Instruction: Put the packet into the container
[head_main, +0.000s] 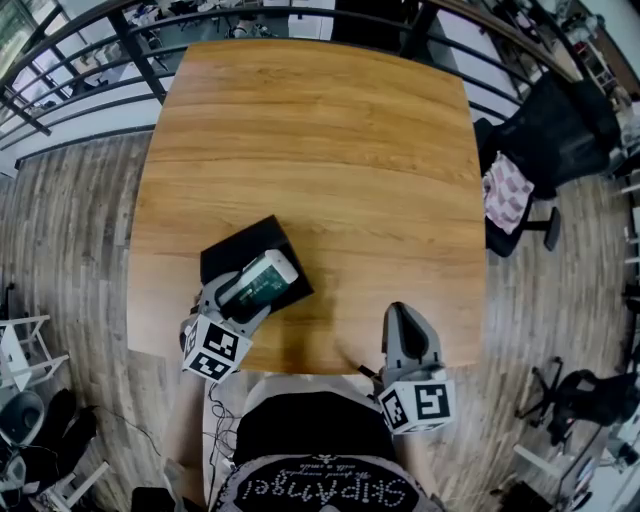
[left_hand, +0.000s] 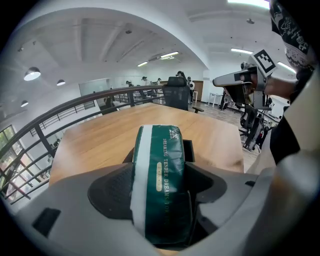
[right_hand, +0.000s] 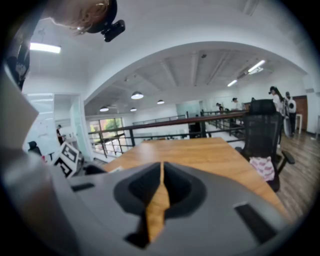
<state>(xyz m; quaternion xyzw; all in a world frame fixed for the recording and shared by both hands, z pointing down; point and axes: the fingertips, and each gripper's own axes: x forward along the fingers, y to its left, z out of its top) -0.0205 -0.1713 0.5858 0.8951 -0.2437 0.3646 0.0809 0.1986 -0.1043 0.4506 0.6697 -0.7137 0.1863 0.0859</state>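
Observation:
My left gripper (head_main: 245, 292) is shut on a dark green packet (head_main: 259, 279) with a white stripe, holding it over the black square container (head_main: 225, 256) near the table's front left. In the left gripper view the packet (left_hand: 160, 175) fills the gap between the jaws, and a dark edge of the container (left_hand: 188, 148) shows behind it. My right gripper (head_main: 400, 318) rests at the table's front right edge, shut with nothing in it; in the right gripper view its jaws (right_hand: 161, 177) meet with only wood showing between them.
The wooden table (head_main: 320, 150) stretches away beyond the container. A black railing (head_main: 90, 60) runs behind the table. A black office chair (head_main: 555, 130) with a pink-and-white cloth (head_main: 507, 193) stands to the right of the table.

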